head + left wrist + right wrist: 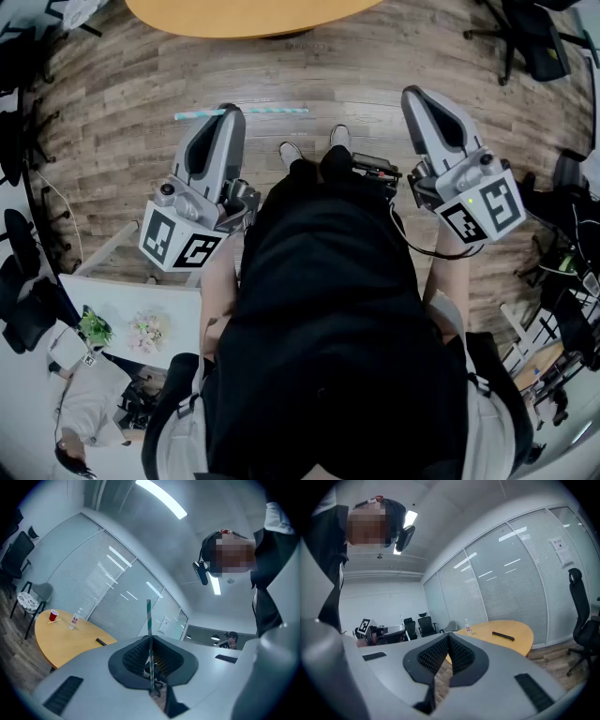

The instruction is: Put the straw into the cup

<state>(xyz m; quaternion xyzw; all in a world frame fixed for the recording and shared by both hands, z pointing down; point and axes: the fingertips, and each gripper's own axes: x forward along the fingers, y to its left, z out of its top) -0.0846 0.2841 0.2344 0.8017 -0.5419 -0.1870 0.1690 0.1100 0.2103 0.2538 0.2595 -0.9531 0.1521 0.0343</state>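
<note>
Left gripper [150,641] clamps the straw [149,616] near its middle, frame centre. The straw looks light, thin and crushable. Right gripper [447,637] has jaws together, empty. Cup [53,616] sits mid-left on the table [61,641].

You wear a black top [328,309] and pale shoes [291,151]. Your left gripper [228,114] and right gripper [419,97] are grey shells with black ribbed pads [432,656], each carrying a white cube [178,239] of black square markers.
</note>
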